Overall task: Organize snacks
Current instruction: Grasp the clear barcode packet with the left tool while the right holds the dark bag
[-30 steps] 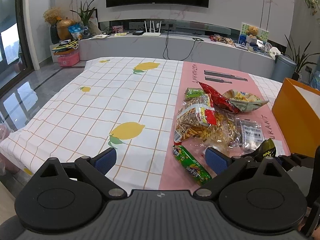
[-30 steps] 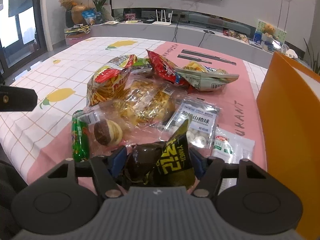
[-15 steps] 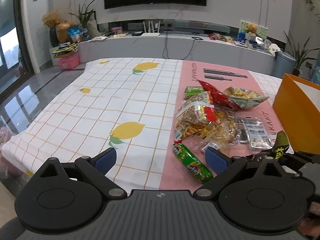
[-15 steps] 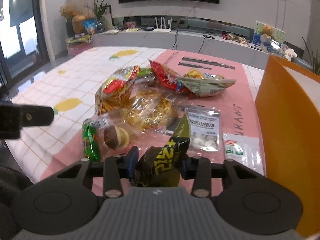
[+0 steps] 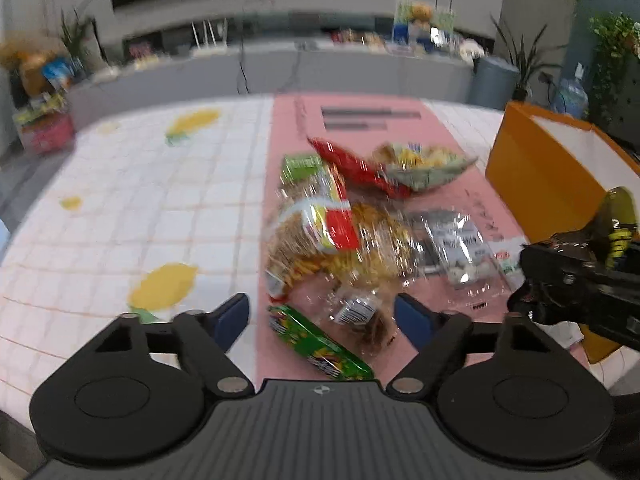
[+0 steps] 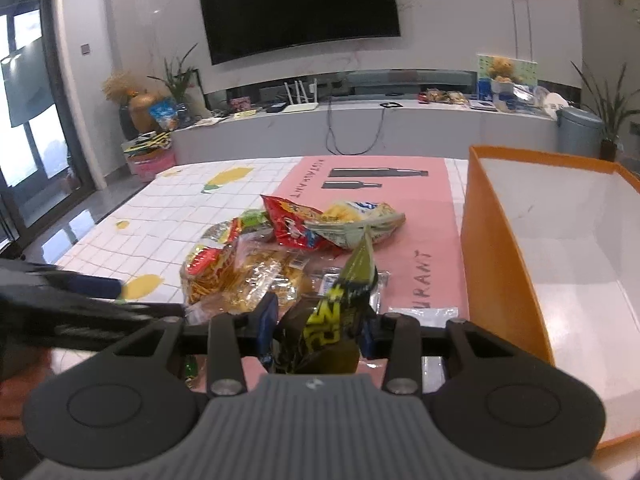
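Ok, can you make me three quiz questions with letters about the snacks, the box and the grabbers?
1. Where is the orange box?
A. right of the snack pile
B. left of the pile
C. under the pile

2. What colour is the long candy pack nearest the left gripper?
A. blue
B. green
C. white

3. What is the right gripper doing?
A. open, holding nothing
B. gripping the red bag
C. shut on the black-and-yellow packet

Answers: 1 A, its wall stands right of the snacks. 2 B, its wrapper is green. 3 C, the jaws pinch that packet.
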Action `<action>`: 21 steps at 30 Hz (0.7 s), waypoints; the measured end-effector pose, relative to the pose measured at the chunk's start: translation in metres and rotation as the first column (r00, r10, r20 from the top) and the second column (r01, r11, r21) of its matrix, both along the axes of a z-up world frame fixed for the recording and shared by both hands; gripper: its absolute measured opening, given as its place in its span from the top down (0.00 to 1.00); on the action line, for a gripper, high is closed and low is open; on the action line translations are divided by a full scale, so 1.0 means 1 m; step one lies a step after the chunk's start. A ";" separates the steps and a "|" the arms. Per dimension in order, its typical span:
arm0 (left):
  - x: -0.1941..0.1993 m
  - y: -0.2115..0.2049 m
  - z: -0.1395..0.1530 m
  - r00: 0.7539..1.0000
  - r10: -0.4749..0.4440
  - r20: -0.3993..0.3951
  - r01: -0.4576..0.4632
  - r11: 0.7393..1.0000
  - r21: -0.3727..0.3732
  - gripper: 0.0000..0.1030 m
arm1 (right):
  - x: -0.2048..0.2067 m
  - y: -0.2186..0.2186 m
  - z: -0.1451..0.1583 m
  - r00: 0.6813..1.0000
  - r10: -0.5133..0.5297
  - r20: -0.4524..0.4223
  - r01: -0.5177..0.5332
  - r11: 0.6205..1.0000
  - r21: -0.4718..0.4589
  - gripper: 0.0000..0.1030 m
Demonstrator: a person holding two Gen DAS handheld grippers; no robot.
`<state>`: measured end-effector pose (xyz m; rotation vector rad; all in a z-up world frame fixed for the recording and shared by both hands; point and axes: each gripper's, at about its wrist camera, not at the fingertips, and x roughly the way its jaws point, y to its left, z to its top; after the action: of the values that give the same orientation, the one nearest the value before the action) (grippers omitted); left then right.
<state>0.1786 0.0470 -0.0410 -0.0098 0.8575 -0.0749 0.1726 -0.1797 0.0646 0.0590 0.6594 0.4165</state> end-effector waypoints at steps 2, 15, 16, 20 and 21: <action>0.006 0.001 -0.009 0.999 -0.003 -0.049 0.001 0.999 -0.046 0.18 | -0.002 0.001 0.002 1.000 0.012 0.002 -0.012 1.000 -0.007 0.63; 0.026 -0.018 -0.021 0.997 0.006 -0.075 -0.006 1.000 0.002 0.16 | -0.002 0.001 -0.006 0.999 -0.001 -0.040 0.001 1.000 0.003 0.63; 0.025 -0.019 -0.019 0.997 0.003 -0.071 -0.003 1.000 0.009 0.20 | -0.002 0.001 -0.006 0.999 -0.002 -0.038 0.003 1.000 0.004 0.64; 0.022 -0.020 -0.014 0.998 -0.033 -0.059 0.034 0.999 0.005 0.31 | -0.004 0.002 -0.005 0.999 -0.003 -0.033 0.003 1.000 0.002 0.65; 0.022 -0.020 -0.014 0.998 -0.038 -0.055 0.039 0.999 0.017 0.33 | -0.004 0.002 -0.005 0.999 -0.004 -0.035 0.004 1.000 0.002 0.65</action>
<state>0.2004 0.0266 -0.0551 0.0214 0.9133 -0.1034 0.1688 -0.1777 0.0591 0.0692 0.6928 0.4131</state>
